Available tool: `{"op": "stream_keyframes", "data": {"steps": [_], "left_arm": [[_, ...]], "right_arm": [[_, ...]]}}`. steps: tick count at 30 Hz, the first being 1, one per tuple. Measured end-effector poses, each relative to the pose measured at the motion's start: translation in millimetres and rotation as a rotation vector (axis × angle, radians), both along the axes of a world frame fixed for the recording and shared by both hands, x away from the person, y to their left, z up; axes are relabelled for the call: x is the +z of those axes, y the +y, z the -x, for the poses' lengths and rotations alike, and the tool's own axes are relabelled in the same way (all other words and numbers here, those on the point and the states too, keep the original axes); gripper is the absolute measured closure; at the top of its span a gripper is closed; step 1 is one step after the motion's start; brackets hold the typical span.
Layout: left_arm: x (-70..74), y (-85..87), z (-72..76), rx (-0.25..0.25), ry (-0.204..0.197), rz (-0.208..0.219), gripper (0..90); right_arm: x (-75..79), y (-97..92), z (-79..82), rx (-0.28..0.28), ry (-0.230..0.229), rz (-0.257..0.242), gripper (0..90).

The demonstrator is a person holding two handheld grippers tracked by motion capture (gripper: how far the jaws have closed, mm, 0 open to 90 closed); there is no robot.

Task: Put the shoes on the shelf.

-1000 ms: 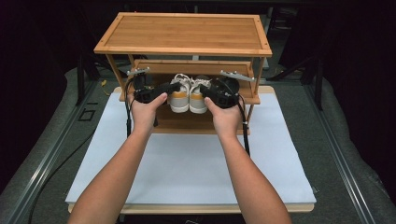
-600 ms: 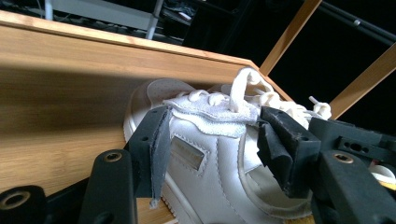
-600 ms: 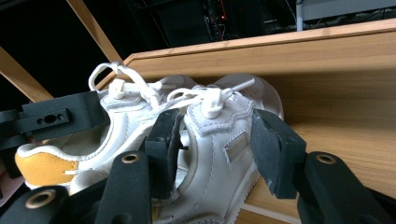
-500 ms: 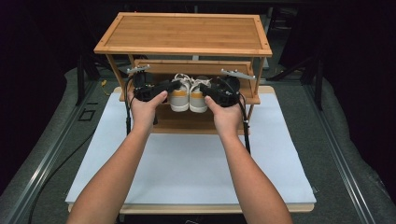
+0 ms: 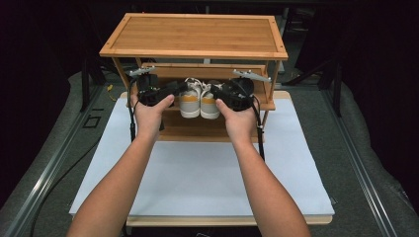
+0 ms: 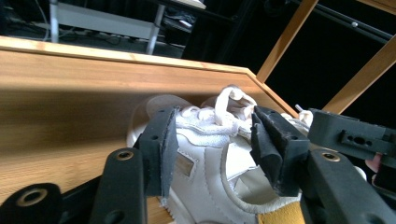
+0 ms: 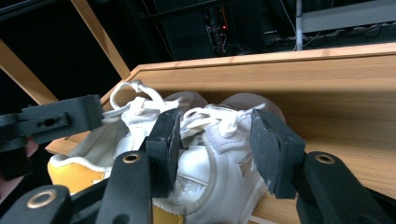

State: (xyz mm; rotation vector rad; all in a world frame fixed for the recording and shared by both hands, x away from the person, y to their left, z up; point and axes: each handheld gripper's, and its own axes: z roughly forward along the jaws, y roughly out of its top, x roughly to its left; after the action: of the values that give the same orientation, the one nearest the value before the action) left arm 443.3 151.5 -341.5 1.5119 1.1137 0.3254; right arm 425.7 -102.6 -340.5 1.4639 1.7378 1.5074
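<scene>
Sneakers, a white pair with orange heel tabs, sit side by side on the middle shelf (image 5: 267, 104) of a bamboo shoe rack (image 5: 197, 34) on the desk (image 5: 197, 173). From the left, the left gripper (image 6: 212, 149) has its fingers (image 6: 161, 149) spread around the left sneaker (image 5: 189, 98), not clamped. At right, the right gripper (image 7: 215, 144) likewise straddles the right sneaker (image 5: 210, 101) with fingers (image 7: 273, 149) apart, each tool held in a person's hand.
</scene>
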Motion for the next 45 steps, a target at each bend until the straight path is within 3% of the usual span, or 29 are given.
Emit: {"op": "stream_keyframes", "data": {"steps": [5, 10, 18, 24, 33, 45], "left_arm": [[5.1, 5.9, 6.1, 0.025, -0.003, -0.023, 57.4], [3.8, 10.3, 13.1, 0.013, 0.0, -0.041, 63.1], [-0.9, 25.1, 24.8, 0.004, -0.012, -0.023, 77.4], [-8.5, 29.9, 34.1, -0.03, -0.011, -0.043, 88.7], [-24.2, 22.6, 38.3, -0.074, 0.017, -0.07, 89.8], [-30.4, 14.7, 37.9, -0.091, 0.028, -0.057, 89.8]], "right_arm": [[6.1, -5.7, 5.0, -0.01, -0.012, -0.003, 54.6], [10.7, -9.3, 15.1, -0.005, -0.032, 0.035, 59.9], [5.9, -17.7, 28.9, 0.017, -0.027, 0.076, 74.4], [-3.0, -23.0, 37.1, 0.03, -0.028, 0.085, 87.1], [-16.8, -18.8, 40.5, 0.057, -0.014, 0.089, 90.0], [-27.1, -15.4, 41.3, 0.062, 0.019, 0.093, 90.0]]}}
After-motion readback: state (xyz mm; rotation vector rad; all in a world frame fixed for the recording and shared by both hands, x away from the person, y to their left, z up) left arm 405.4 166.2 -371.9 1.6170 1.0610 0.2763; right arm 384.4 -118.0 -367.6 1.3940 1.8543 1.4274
